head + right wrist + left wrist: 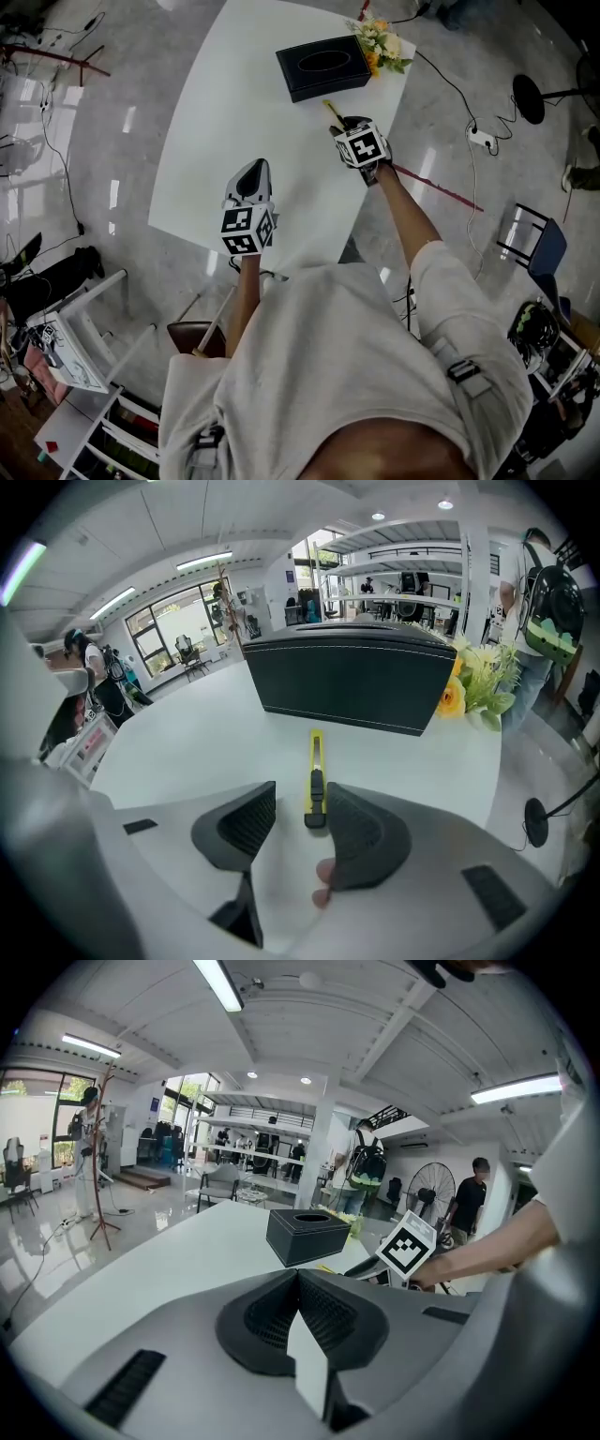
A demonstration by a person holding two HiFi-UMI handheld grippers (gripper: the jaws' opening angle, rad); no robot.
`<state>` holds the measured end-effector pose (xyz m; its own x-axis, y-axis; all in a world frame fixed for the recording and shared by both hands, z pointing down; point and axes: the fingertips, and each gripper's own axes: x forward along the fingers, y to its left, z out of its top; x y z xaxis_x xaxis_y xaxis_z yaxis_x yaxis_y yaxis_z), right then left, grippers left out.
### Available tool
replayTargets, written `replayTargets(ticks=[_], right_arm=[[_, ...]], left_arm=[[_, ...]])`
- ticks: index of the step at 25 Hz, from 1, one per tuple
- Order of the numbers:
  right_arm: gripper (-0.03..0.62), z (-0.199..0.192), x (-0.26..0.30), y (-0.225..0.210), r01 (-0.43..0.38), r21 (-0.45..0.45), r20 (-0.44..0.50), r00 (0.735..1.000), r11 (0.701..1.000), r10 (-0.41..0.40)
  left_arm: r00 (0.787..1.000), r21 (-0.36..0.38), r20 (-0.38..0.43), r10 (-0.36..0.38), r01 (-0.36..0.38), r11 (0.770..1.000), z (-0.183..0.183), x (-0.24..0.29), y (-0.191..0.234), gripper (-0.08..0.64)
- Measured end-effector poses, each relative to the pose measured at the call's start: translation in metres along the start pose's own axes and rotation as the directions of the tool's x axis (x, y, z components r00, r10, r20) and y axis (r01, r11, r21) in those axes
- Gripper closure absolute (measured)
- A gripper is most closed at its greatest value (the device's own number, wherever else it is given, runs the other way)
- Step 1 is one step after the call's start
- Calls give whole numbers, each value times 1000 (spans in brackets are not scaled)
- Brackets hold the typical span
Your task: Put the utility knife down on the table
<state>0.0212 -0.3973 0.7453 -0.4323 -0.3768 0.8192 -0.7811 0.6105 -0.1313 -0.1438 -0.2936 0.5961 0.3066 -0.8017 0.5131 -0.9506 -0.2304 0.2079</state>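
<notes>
The slim yellow-and-black plastic utility knife [316,782] lies flat on the white tabletop [234,122], at 5 o'clock from the black rectangular tissue box [323,66]. The right gripper [300,801] has its jaws spread around the knife's near end. The knife lies close to the right-hand pad, possibly touching it. At 7 o'clock from the right gripper, the left gripper [298,1288] has its jaws pressed together with nothing between them.
</notes>
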Motion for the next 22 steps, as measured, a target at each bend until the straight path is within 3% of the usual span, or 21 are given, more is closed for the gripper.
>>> replayTargets(ticks=[6, 12, 22], right_arm=[[408, 3, -11, -4, 21, 19, 40, 999, 1000, -21], [410, 8, -36, -8, 84, 66, 118, 989, 994, -92], [543, -1, -92, 10, 156, 143, 231, 955, 977, -186]], left_arm=[[1000, 7, 15, -13, 13, 1000, 4, -1, -1, 541], [999, 20, 31, -43, 42, 999, 8, -4, -5, 541], [992, 60, 52, -116, 113, 992, 14, -12, -16, 541]])
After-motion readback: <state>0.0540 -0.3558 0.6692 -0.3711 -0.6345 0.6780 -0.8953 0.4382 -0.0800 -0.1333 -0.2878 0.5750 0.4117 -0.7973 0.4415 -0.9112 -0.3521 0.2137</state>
